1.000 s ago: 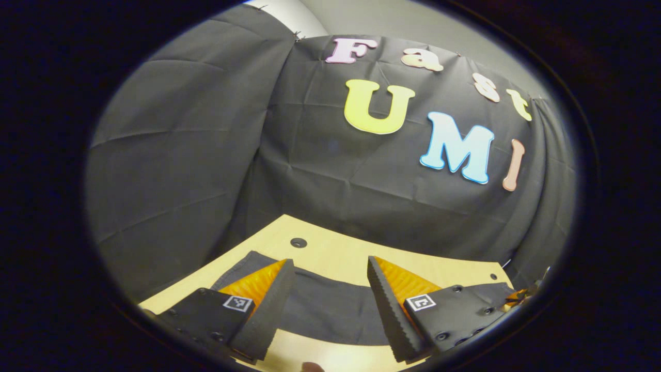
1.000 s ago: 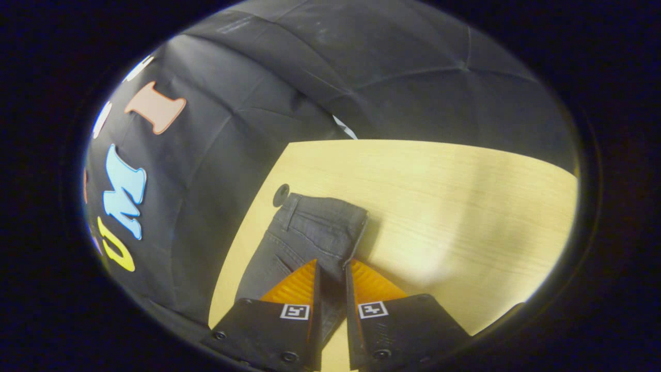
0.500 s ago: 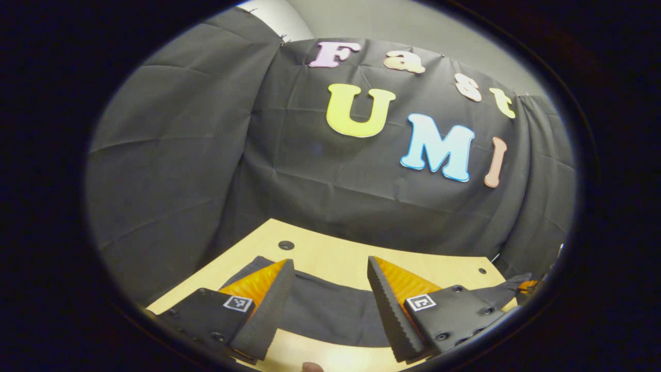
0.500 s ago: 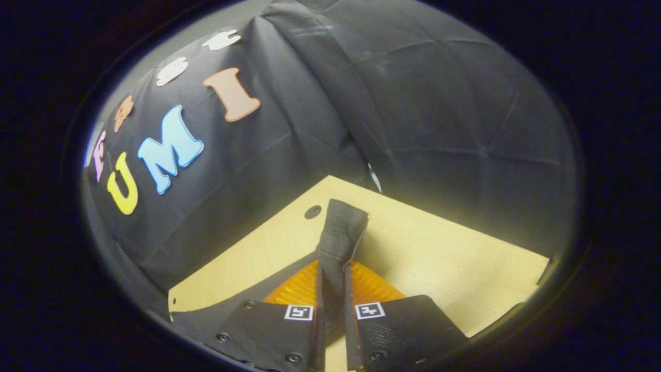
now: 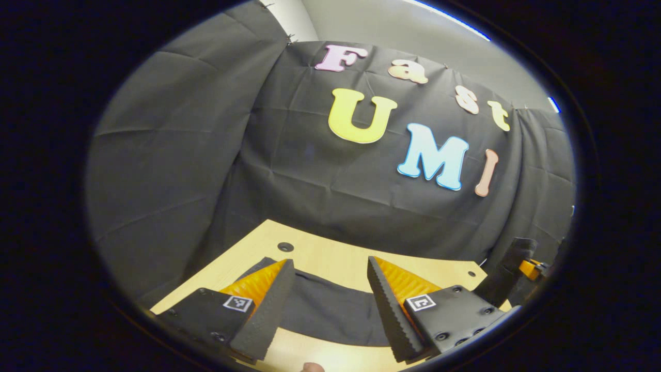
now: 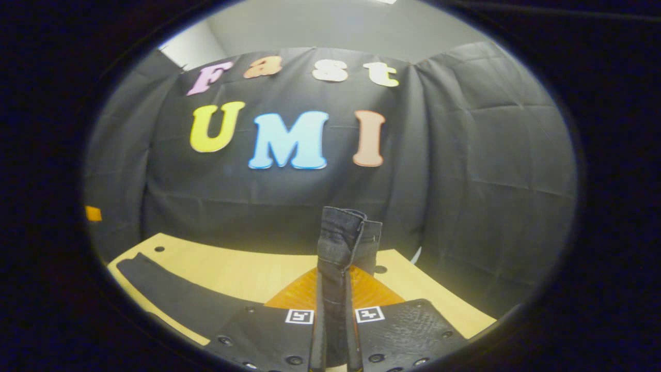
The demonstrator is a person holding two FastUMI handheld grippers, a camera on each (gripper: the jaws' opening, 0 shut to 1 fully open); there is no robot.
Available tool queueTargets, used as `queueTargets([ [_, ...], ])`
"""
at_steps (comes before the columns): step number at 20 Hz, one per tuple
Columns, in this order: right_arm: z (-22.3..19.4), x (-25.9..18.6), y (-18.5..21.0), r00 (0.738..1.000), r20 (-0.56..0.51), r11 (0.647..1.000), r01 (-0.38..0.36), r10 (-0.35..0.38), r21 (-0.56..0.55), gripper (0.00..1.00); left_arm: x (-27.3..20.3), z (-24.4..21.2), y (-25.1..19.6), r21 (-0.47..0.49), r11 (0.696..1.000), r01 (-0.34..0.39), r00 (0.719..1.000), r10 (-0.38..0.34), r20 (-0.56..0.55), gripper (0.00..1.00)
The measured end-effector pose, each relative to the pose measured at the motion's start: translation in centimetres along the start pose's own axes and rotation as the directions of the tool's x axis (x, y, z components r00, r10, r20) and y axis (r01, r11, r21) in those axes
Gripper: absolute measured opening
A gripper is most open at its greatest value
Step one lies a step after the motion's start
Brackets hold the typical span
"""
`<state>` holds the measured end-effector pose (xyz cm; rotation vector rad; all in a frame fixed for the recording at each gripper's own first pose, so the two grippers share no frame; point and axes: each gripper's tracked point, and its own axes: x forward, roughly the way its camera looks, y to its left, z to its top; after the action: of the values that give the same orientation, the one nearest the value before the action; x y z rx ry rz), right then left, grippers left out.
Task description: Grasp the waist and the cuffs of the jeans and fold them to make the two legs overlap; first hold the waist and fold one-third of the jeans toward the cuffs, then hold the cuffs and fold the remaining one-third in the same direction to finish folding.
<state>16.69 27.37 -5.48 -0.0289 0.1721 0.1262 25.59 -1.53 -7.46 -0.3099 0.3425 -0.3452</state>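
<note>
The left gripper [image 5: 330, 305] hangs low over the near edge of the counter [image 5: 330, 253], its jaws wide apart with nothing between them, and the dark jeans [image 5: 330, 312] lie flat as a band across the counter just beyond its fingertips. Farther right, the right gripper [image 6: 333, 310] has its jaws closed tight on the waist [image 6: 341, 232] of the jeans, which stands up above the counter between the fingers while the legs [image 6: 170, 294] trail off flat toward the counter's left end. This looks like the first fold in hand: the waist is raised, ready to be carried over toward the cuffs. The next move probably calls for the right gripper to sweep the waist along the length of the jeans and lay it down a third of the way, keeping the edges square, while the left gripper steadies the fabric. The grippers carry small square coded markers; the jeans show no brand or readable label.
</note>
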Motion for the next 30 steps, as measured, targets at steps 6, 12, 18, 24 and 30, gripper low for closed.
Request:
queueTargets([
  [6,-5.1,0.7,16.2,0.963,-0.055,0.958,-0.269,0.265,-0.102,0.14,-1.5,-1.0,1.5,-0.004,1.0,-0.027,0.999,0.027,-0.018,0.92],
  [12,-12.8,-0.4,24.1,0.893,-0.185,0.878,-0.442,0.411,-0.184,0.19,-2.9,-1.2,2.8,0.03,0.994,-0.103,0.994,0.103,-0.021,0.92],
  [18,-10.0,-2.5,21.4,0.849,-0.171,0.831,-0.525,0.5,-0.181,0.96,-2.5,-4.0,4.7,-0.122,0.972,-0.2,0.978,0.19,-0.09,0.92],
  [24,-3.3,-3.3,11.9,0.905,-0.066,0.904,-0.424,0.42,-0.049,0.96,1.8,-12.1,14.1,-0.531,0.76,-0.374,0.922,0.24,-0.305,0.97],
  [30,0.8,-2.9,7.0,0.942,-0.016,0.942,-0.334,0.334,0.002,0.95,6.7,-18.2,21.2,-0.75,0.439,-0.495,0.868,0.207,-0.452,0.96],
])
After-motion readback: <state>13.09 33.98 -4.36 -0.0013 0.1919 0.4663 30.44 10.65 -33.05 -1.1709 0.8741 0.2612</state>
